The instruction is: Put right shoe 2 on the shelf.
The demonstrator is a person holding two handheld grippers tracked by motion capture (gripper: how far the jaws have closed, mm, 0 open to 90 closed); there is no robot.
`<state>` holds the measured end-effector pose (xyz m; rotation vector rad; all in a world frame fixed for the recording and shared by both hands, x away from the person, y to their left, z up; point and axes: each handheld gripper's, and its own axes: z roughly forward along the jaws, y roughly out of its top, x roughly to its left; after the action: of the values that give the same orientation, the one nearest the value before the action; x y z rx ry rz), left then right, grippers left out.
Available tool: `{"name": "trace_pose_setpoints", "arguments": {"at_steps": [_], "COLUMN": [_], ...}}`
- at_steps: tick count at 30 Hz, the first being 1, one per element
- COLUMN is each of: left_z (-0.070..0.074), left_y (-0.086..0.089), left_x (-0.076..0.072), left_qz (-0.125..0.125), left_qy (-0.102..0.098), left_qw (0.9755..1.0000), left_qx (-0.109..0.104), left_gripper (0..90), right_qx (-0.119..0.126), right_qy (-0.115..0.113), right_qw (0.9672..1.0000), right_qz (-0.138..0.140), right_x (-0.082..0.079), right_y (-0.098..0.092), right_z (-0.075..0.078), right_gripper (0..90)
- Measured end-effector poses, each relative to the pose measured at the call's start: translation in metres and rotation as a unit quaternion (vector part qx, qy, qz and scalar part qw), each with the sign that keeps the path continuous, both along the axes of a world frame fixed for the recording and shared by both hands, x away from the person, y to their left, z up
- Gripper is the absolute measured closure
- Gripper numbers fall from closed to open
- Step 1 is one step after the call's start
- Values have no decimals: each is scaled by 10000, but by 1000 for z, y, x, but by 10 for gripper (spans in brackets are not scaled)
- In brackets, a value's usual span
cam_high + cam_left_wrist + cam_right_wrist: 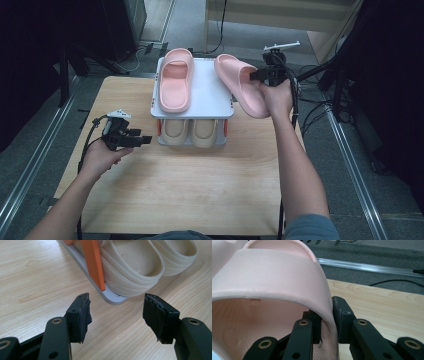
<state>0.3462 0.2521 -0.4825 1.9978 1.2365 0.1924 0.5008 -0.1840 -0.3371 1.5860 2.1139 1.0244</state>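
One pink slipper (175, 80) lies on the top shelf of a white two-level rack (210, 100). A second pink slipper (242, 85) (274, 277) hangs tilted over the rack's right edge. My right gripper (257, 76) (327, 320) is shut on the side of its strap, one jaw inside and one outside. Two beige slippers (190, 132) (135, 267) sit on the lower shelf. My left gripper (142, 140) (116, 315) is open with nothing between its fingers, low over the table just left of the rack's front corner.
The rack's lower grey plate (110, 297) and an orange post (93, 262) stand close in front of the left jaws. The wooden table (200, 190) stretches toward the person. Metal rails (350, 165) and cables (315, 107) run beside the table.
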Motion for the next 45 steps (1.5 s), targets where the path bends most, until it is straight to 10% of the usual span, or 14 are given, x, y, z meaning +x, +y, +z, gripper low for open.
{"name": "trace_pose_setpoints", "arguments": {"at_steps": [26,45], "left_z": [-2,-3], "left_y": [2,3], "left_x": [2,3], "left_qz": [-42,-63], "left_qy": [34,85], "left_qw": [10000,9999], "left_qx": [-54,-50], "left_gripper": [390,390], "right_qx": [-769,-486], "right_qy": [-70,-111], "right_qw": [9967,9970], "right_qz": [-269,593], "right_x": [35,4], "right_y": [84,93], "right_z": [3,1], "right_gripper": [746,576]}}
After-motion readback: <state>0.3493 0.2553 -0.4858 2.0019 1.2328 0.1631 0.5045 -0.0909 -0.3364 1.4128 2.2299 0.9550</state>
